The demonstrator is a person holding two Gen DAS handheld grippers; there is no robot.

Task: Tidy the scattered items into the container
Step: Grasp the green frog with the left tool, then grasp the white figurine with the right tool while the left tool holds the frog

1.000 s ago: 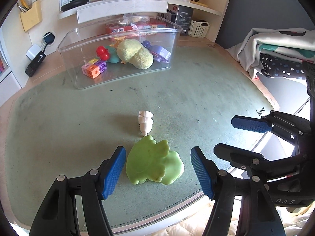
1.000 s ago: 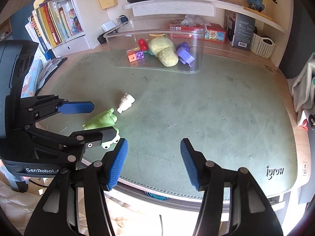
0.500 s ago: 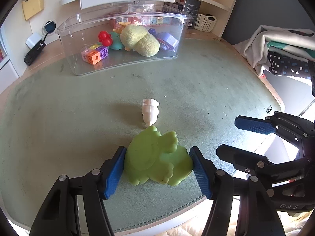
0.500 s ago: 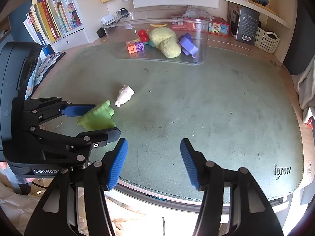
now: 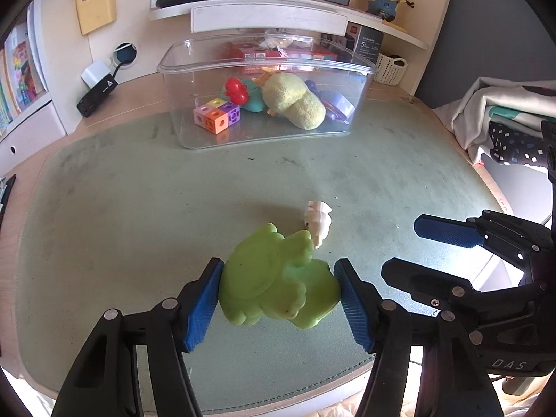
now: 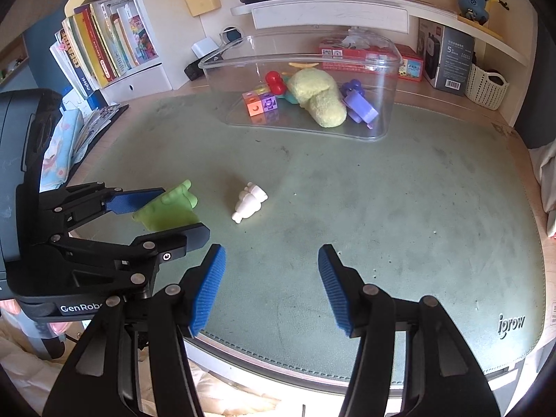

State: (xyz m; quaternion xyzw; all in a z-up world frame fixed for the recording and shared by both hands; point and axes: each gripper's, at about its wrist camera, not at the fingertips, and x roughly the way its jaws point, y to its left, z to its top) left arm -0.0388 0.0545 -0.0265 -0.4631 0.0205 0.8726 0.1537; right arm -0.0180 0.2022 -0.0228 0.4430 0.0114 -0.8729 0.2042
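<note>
Now the left gripper (image 5: 278,292) squeezes the green frog toy (image 5: 274,281) over the green mat (image 5: 139,215). Next sits a small white toy (image 5: 318,220), touching it. The right gripper (image 6: 271,288) is spread wide, holding nothing.

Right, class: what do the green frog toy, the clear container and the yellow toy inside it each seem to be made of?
Green frog toy: probably soft rubber or vinyl; matte, smooth, rounded moulded shapes, held between the left gripper fingers. Clear container: most likely rigid plastic; see-through, glossy walls with reflections. Yellow toy: plush fabric, judging by its fuzzy, nappy surface.
</note>
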